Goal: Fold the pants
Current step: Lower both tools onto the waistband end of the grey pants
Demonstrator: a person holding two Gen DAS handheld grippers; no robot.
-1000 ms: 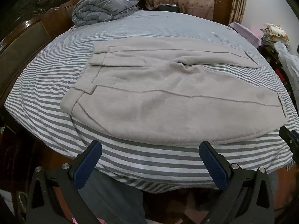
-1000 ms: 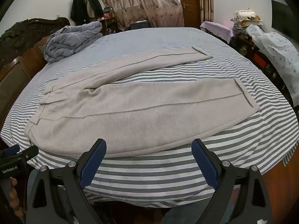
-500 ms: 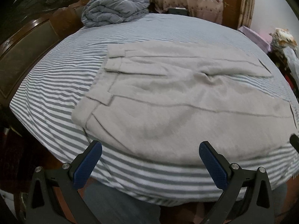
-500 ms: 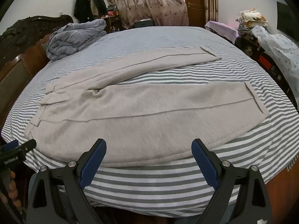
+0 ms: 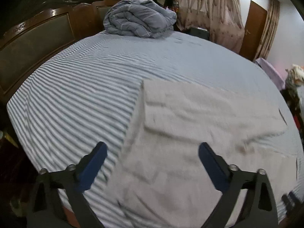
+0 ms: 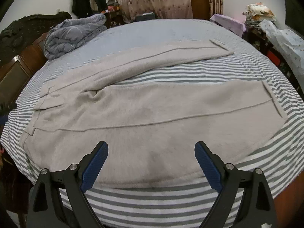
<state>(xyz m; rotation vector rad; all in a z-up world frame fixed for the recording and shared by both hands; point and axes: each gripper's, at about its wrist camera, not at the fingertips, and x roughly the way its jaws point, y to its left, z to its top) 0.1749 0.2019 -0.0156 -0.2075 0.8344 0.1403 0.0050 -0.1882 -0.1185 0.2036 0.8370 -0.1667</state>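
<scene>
Light grey pants [image 6: 144,110] lie flat on the striped bed [image 6: 171,76], waistband at the left, two legs spread toward the right with a gap of sheet between them. In the left wrist view the pants [image 5: 190,133] are blurred, their waistband end near the middle of the frame. My left gripper [image 5: 152,161] is open and empty, over the waistband end of the pants. My right gripper [image 6: 151,159] is open and empty, above the near leg's front edge.
A bundled grey-blue quilt [image 6: 72,36] lies at the bed's far left corner, also in the left wrist view [image 5: 138,19]. A dark wooden headboard [image 5: 38,43] runs along the left. Cluttered furniture [image 6: 266,28] stands at the right; curtains [image 6: 152,1] and a door are behind.
My left gripper has moved forward over the bed and leftward to the waistband end. My right gripper has moved forward, closer over the near leg. Both stay open.
</scene>
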